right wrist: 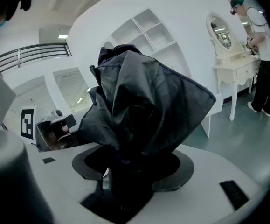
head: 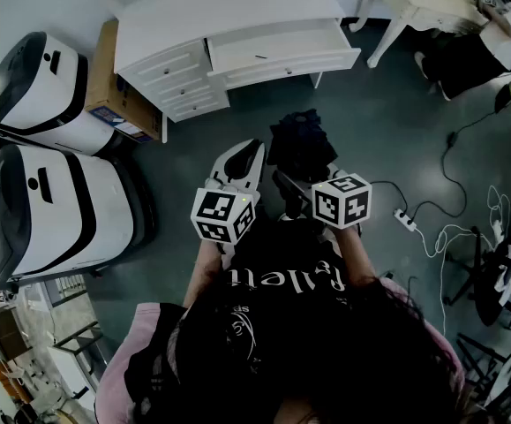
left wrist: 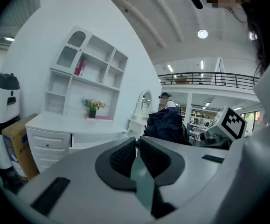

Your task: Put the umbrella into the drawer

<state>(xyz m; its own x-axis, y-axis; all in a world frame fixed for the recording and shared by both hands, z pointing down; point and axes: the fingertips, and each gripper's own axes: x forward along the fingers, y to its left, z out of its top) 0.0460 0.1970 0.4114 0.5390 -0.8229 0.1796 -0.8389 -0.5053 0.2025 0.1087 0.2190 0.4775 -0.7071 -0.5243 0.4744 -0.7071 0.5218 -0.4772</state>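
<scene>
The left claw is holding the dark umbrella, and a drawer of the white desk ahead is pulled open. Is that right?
Not quite: the wrong claw is named. The right claw is holding the dark umbrella, as the right gripper view shows. The left claw is closed on nothing. A drawer of the white desk ahead is indeed pulled open.

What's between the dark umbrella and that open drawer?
Only bare grey floor, as the head view shows: nothing stands between the umbrella and the open drawer.
</scene>
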